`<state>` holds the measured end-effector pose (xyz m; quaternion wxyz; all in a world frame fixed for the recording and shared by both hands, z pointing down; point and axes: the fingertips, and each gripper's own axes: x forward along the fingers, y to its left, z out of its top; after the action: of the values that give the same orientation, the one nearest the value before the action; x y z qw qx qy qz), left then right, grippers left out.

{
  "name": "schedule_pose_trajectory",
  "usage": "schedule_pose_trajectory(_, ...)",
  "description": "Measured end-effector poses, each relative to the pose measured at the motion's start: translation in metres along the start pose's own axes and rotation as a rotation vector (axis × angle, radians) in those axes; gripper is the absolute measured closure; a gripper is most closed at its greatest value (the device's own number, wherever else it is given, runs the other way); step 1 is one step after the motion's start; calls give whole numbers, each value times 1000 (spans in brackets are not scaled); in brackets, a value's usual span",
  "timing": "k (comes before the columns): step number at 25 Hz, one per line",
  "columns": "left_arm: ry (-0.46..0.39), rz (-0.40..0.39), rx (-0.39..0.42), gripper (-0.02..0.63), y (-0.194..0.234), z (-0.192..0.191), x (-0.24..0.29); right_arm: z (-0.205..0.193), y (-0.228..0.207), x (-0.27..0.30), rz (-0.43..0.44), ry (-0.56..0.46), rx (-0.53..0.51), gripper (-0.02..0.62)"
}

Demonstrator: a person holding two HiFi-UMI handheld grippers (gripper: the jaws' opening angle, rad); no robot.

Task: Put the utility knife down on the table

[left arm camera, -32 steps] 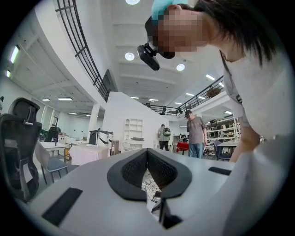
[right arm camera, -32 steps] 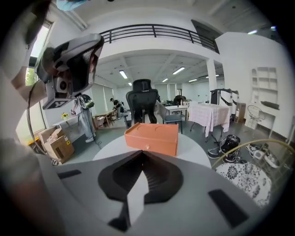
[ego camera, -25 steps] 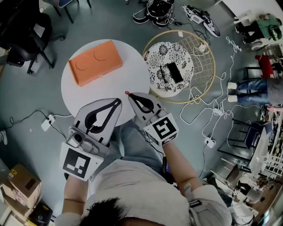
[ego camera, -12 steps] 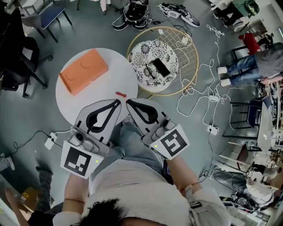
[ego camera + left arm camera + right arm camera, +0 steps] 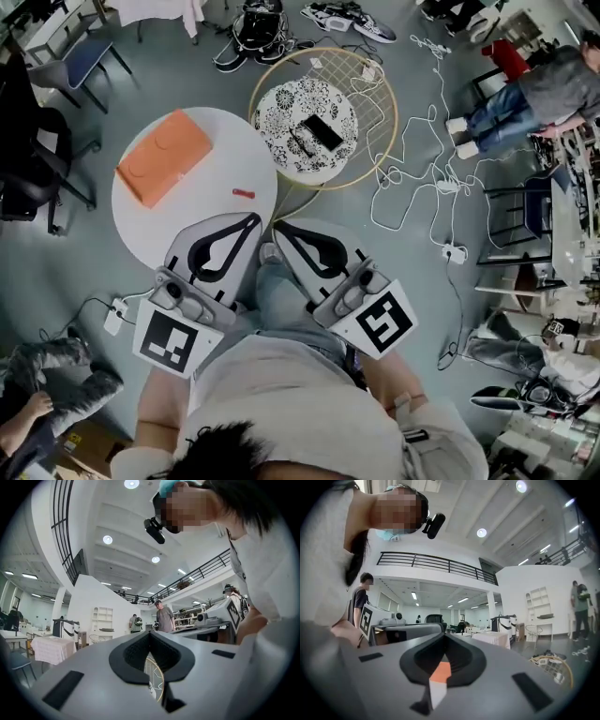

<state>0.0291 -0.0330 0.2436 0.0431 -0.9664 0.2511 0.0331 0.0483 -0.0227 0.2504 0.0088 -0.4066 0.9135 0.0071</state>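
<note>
The small red utility knife (image 5: pixel 244 194) lies flat on the round white table (image 5: pixel 202 220), right of centre, with nothing touching it. My left gripper (image 5: pixel 254 218) is shut and empty, its tip over the table's near edge just below the knife. My right gripper (image 5: pixel 278 226) is also shut and empty, its tip just off the table's right edge. In the left gripper view the jaws (image 5: pixel 150 634) meet at their tips with nothing between them. The right gripper view shows its jaws (image 5: pixel 443 637) closed the same way, with a sliver of the orange box (image 5: pixel 440 671) behind them.
An orange box (image 5: pixel 164 157) lies on the table's far left. A patterned round stool (image 5: pixel 281 108) holding a dark phone (image 5: pixel 320 132) stands inside a gold wire hoop (image 5: pixel 385 141). Cables (image 5: pixel 422 178) trail over the floor at right. Chairs (image 5: pixel 37 169) stand at left.
A second ago the right gripper held the knife at its tip above the table. The knife now lies on the table, and both grippers have drawn back toward my body.
</note>
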Motion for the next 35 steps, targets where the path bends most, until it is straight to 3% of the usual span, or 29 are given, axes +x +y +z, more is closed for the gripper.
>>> schedule_pose_trajectory(35,3,30,27,597,-16,14,-22,25,27,-4,51,-57,-14,586)
